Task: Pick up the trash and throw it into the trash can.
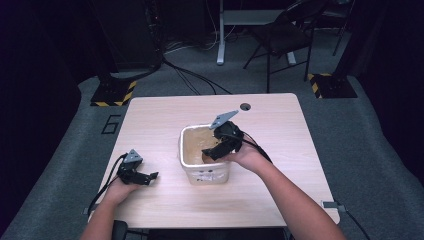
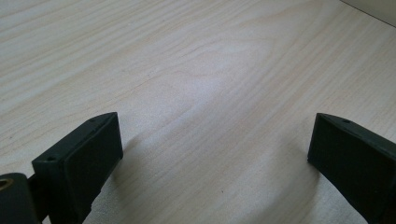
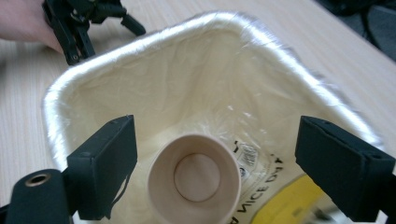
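Hovering with jaws apart over the lined bin (image 3: 60,93), the right tool (image 3: 212,154) frames a light, crushable paper cup (image 3: 194,179), best pinched gently across its rim.

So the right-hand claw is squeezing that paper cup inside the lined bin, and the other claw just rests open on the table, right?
Not quite. In the right gripper view the right gripper has its jaws spread wide, clear of the paper cup on both sides, so nothing is squeezed. The cup does sit inside the lined bin. The left gripper is open over the table, as you said.
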The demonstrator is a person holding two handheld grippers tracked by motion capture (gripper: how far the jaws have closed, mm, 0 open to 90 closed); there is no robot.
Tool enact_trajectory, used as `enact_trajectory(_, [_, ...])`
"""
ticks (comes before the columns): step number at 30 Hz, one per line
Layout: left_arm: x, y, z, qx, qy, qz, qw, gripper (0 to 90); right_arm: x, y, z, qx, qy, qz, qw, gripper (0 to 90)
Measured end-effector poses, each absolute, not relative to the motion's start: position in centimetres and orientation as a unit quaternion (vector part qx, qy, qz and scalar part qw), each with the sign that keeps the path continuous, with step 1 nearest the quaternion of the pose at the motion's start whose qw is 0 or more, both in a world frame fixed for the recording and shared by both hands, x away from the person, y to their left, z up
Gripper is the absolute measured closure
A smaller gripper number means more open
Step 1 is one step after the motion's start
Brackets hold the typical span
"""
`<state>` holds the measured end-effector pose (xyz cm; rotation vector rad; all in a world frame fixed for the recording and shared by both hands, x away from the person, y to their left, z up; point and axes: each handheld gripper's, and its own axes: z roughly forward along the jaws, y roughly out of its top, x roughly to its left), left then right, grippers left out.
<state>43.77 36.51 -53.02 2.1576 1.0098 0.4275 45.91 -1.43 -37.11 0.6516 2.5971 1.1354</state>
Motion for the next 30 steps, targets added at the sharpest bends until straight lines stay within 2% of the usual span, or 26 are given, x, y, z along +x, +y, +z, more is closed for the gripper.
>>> enact_trajectory(7, [43.7, 36.5, -53.0, 0.834, 0.391, 0.166, 0.351, 2.9, 45.2, -6.1, -35.2, 0.255, 0.857, 0.421, 0.150, 15.4])
enact_trajectory(14, [43.7, 36.5, -53.0, 0.834, 0.392, 0.165, 0.352, 2.9, 45.5, -10.4, -35.1, 0.311, 0.831, 0.431, 0.165, 17.4])
enact_trajectory(23, [43.7, 36.5, -53.0, 0.834, 0.392, 0.166, 0.352, 2.8, 45.6, -12.9, -36.0, 0.337, 0.823, 0.421, 0.178, 19.8])
enact_trajectory(30, [43.7, 36.5, -53.0, 0.833, 0.392, 0.166, 0.352, 2.9, 45.5, -14.1, -37.5, 0.354, 0.817, 0.416, 0.183, 25.9])
